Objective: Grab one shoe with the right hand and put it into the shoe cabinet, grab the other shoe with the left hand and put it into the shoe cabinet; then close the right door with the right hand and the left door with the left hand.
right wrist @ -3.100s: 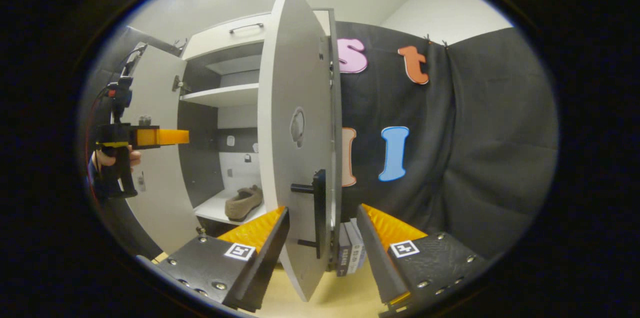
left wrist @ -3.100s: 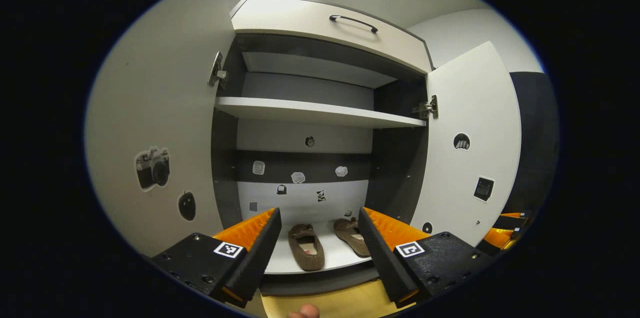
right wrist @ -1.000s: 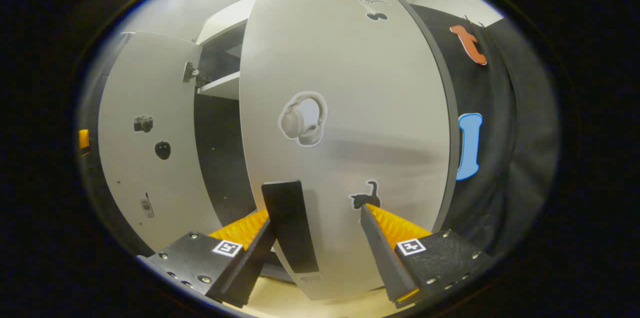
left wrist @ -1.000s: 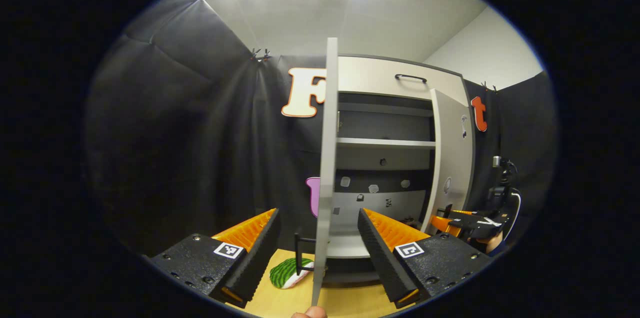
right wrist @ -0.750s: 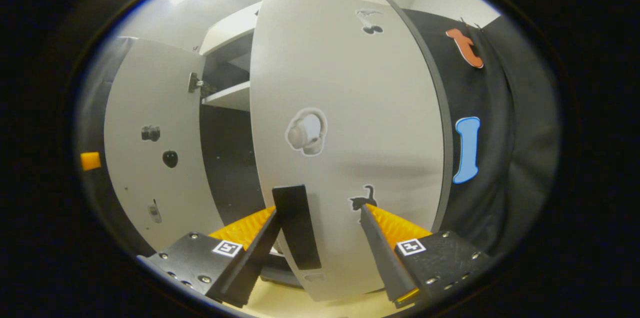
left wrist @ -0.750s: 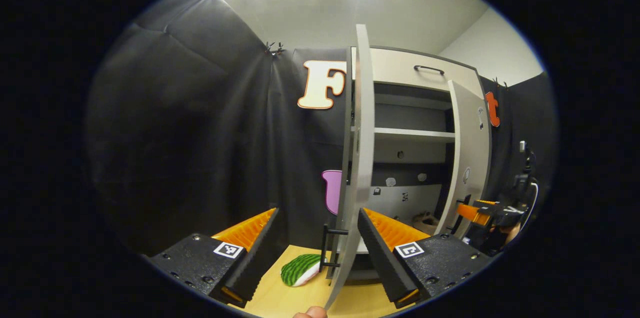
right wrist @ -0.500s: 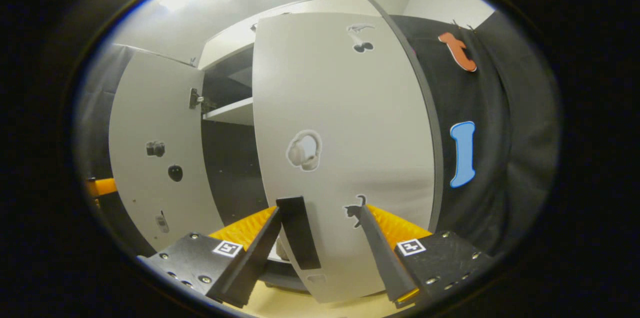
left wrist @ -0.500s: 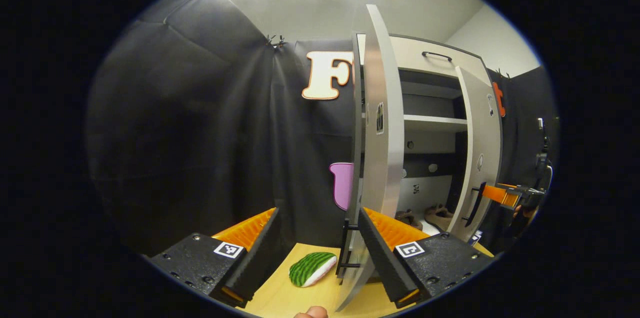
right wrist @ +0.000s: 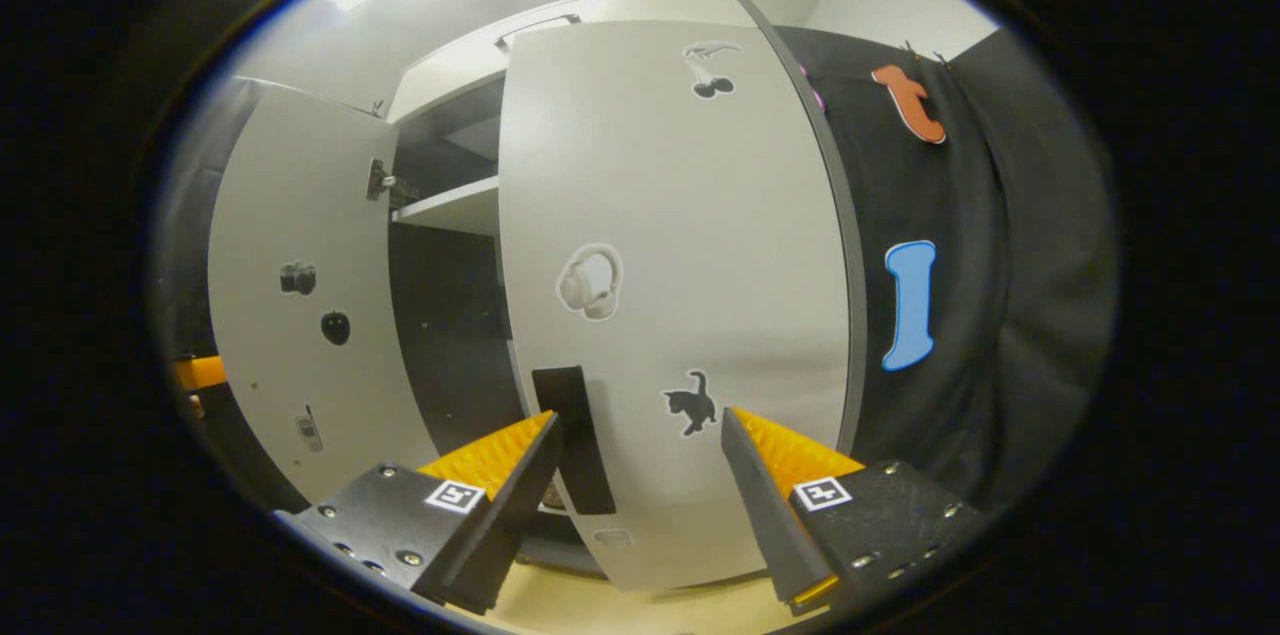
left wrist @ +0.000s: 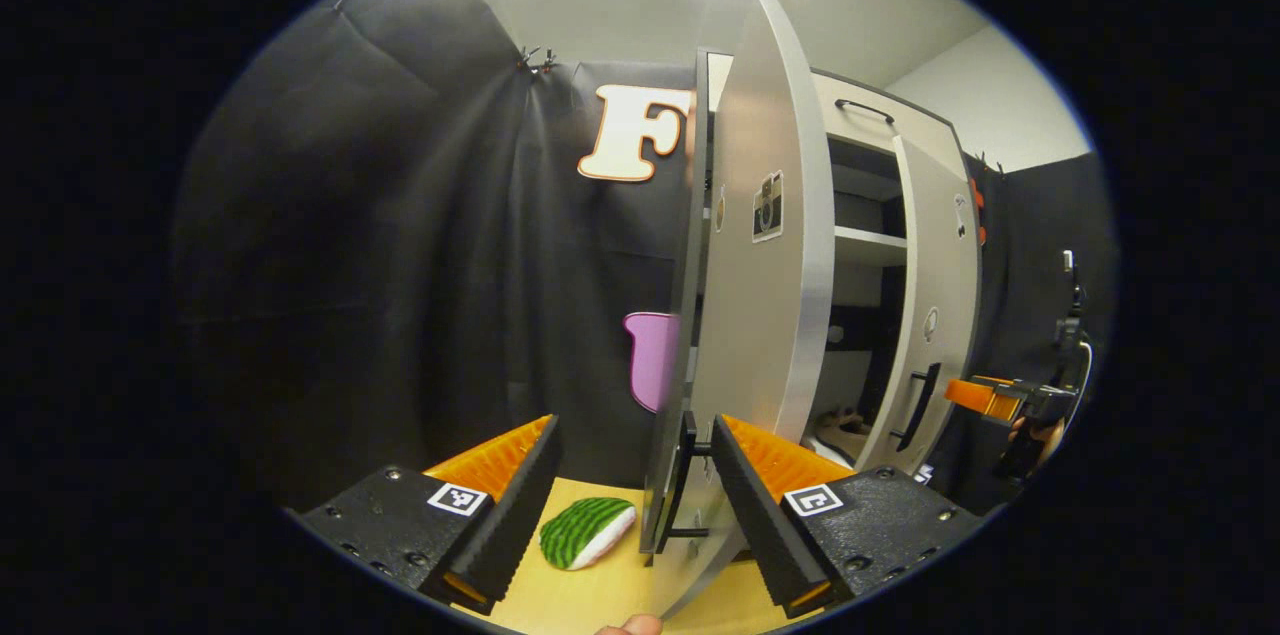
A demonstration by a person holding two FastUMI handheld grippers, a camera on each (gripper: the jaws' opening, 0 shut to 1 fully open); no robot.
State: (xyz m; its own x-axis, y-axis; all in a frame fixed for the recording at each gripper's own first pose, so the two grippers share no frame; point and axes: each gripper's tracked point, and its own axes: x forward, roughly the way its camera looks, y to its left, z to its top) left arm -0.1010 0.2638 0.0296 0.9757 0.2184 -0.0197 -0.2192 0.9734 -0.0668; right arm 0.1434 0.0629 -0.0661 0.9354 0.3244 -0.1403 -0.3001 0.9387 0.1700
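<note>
While both doors stand ajar: closing the shoe cabinet (left wrist: 870, 130), shoes (left wrist: 845, 422) inside.
Push right door (right wrist: 680, 245) flat with right gripper (right wrist: 640, 460), left door (left wrist: 765, 265) with left gripper (left wrist: 635, 475); fingers spread, gripping nothing.

Recording booth (black cloth wall (left wrist: 400, 245), shoe cabinet (right wrist: 680, 295))

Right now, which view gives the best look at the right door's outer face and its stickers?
The right gripper view: the right door faces the camera almost square, showing the headphone sticker, cat sticker and black handle. The left gripper view catches that door far off at a steep angle, stickers tiny.
</note>
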